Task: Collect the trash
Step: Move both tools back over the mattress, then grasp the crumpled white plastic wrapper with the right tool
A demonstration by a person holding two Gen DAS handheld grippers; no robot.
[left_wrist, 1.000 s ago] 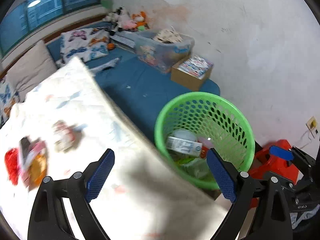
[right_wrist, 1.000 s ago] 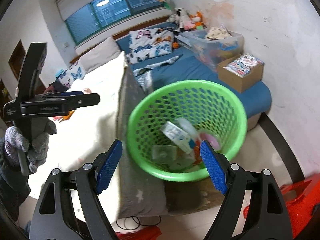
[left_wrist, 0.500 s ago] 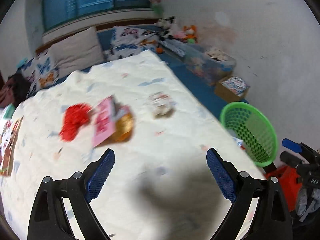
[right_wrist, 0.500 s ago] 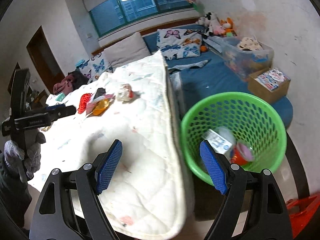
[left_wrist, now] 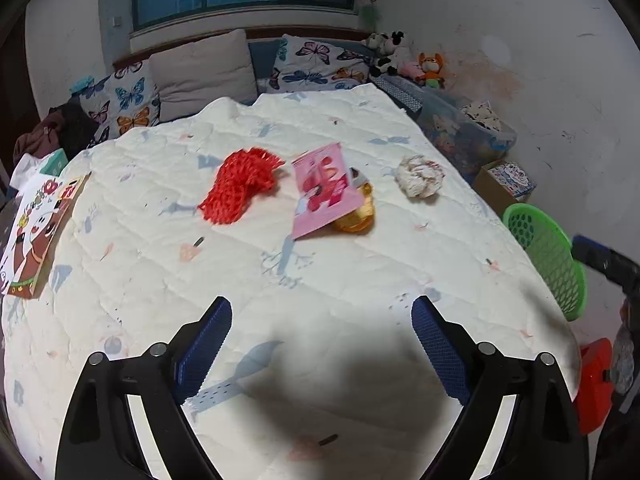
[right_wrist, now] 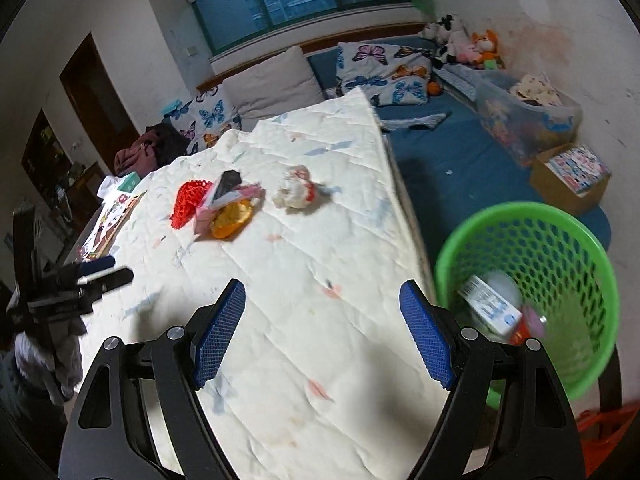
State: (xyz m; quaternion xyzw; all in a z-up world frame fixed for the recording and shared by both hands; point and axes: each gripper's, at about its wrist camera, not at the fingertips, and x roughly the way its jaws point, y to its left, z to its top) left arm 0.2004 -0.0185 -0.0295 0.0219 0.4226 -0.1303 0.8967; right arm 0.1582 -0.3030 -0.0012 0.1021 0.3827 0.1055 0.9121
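Trash lies on the white quilt [left_wrist: 320, 280]: a red mesh net [left_wrist: 240, 184], a pink packet [left_wrist: 324, 188] over an orange wrapper [left_wrist: 358, 212], and a crumpled paper ball [left_wrist: 420, 176]. My left gripper [left_wrist: 320, 344] is open and empty, above the near part of the quilt. My right gripper [right_wrist: 324, 332] is open and empty, over the quilt's edge beside the green basket [right_wrist: 560, 248], which holds a carton [right_wrist: 490, 306] and other trash. The same trash shows in the right wrist view: net [right_wrist: 188, 200], wrapper [right_wrist: 232, 216], paper ball [right_wrist: 296, 192].
A picture book [left_wrist: 36, 232] lies at the quilt's left edge. Pillows [left_wrist: 200, 72] line the back. A clear storage bin [right_wrist: 528, 120] and cardboard box [right_wrist: 572, 176] sit on the blue mattress. A red stool [left_wrist: 596, 384] stands by the basket [left_wrist: 548, 248].
Both grippers have swung left, away from the basket and toward the quilt. The trash on the quilt has come into the middle of the left wrist view.
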